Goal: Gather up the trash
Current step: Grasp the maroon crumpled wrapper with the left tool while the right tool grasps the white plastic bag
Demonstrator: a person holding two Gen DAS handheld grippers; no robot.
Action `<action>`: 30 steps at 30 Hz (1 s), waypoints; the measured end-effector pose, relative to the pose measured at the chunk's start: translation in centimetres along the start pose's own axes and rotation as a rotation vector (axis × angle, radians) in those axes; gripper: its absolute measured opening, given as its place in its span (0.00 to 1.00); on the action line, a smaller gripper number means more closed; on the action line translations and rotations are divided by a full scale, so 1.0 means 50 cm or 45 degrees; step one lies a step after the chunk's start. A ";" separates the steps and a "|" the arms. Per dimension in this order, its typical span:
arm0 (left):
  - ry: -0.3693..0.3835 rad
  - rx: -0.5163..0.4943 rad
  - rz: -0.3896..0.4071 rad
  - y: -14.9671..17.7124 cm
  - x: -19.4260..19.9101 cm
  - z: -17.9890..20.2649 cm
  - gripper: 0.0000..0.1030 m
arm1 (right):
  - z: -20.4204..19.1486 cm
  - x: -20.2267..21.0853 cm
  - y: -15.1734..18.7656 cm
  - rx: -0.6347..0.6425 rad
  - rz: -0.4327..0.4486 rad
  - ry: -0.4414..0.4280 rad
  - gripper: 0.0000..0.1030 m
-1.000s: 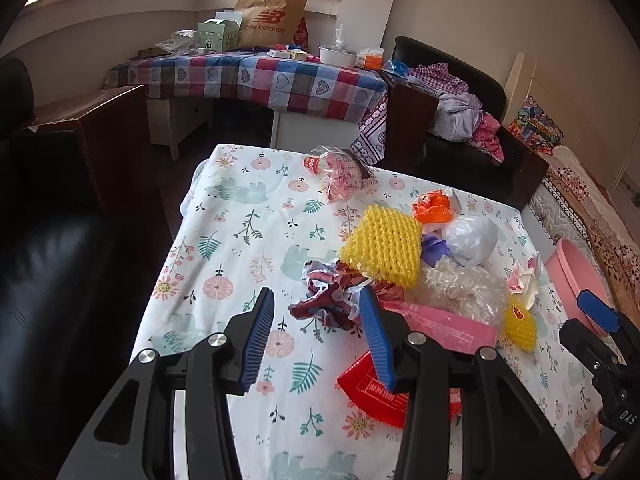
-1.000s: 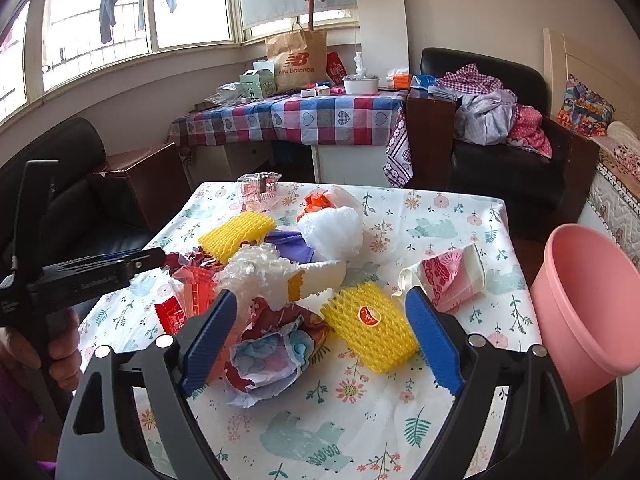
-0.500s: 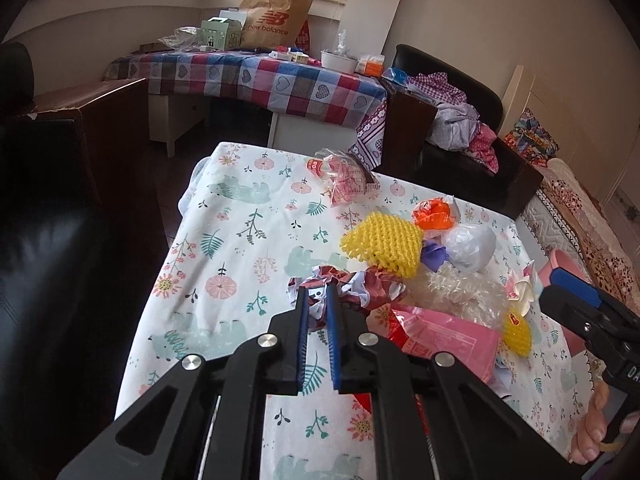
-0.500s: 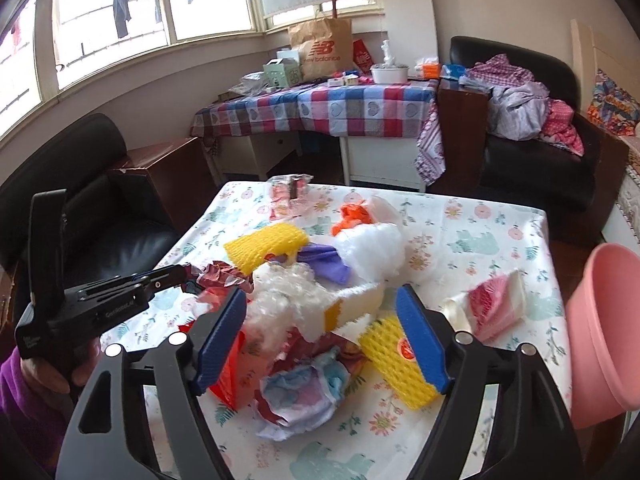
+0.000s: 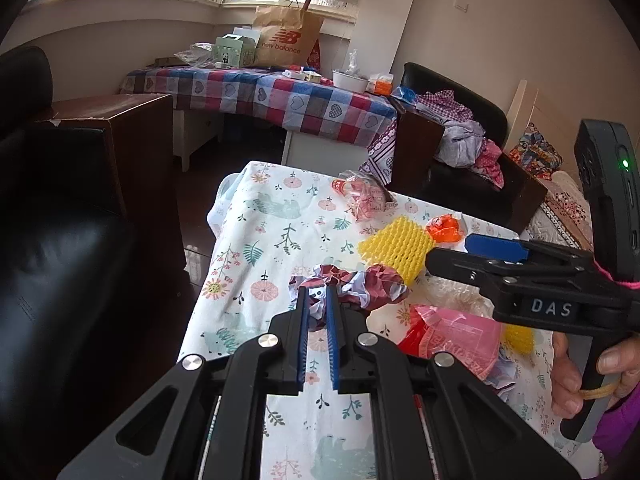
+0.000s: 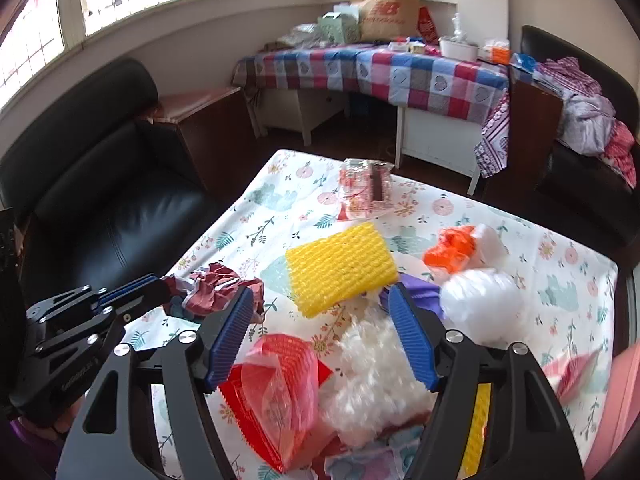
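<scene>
Left gripper (image 5: 316,300): jaws, wide a second ago, now clamped on the crumpled maroon-and-white wrapper (image 5: 352,286) at centre frame. Right gripper (image 6: 320,312): shifted leftward over the pile, jaws closing, now bracketing the yellow foam net (image 6: 340,268) rather than the other net; its blue finger (image 5: 496,247) now crosses the left view's right side.

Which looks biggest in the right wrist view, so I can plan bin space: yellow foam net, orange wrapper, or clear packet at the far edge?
1. Yellow foam net.
2. Clear packet.
3. Orange wrapper.
The packet lies farther from the camera, so it may be bigger than it looks.
</scene>
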State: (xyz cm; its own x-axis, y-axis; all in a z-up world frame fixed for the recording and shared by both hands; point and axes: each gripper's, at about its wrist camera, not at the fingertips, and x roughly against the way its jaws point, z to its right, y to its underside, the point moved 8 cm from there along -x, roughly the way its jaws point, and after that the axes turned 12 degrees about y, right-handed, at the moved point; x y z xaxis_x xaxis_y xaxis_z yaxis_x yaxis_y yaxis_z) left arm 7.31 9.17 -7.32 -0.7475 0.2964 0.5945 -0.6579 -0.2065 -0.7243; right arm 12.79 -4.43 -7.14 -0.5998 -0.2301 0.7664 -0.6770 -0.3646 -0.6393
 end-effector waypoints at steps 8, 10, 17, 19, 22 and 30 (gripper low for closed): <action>-0.051 0.064 -0.061 0.011 -0.027 -0.039 0.07 | -0.045 -0.104 0.006 0.194 -0.163 0.093 0.54; -0.065 0.057 -0.054 0.007 -0.026 -0.042 0.07 | -0.049 -0.114 0.008 0.242 -0.138 0.149 0.47; -0.093 0.033 0.003 -0.024 -0.002 -0.034 0.07 | -0.034 -0.087 -0.008 0.163 -0.081 0.114 0.02; -0.097 0.030 0.016 -0.031 0.006 -0.029 0.07 | -0.026 -0.067 -0.011 0.131 -0.048 0.101 0.01; -0.106 0.019 0.027 -0.039 0.017 -0.020 0.07 | -0.018 -0.031 -0.010 0.066 -0.014 0.048 0.01; -0.118 -0.038 0.091 -0.070 0.055 0.033 0.07 | 0.015 0.101 -0.004 -0.086 0.130 -0.048 0.01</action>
State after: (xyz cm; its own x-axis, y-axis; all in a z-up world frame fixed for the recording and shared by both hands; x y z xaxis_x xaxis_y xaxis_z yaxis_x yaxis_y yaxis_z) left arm 7.39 9.16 -2.57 -0.7984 0.1940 0.5700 -0.6008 -0.1958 -0.7750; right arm 10.22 -6.19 -3.12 -0.6516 -0.2973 0.6979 -0.6410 -0.2764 -0.7161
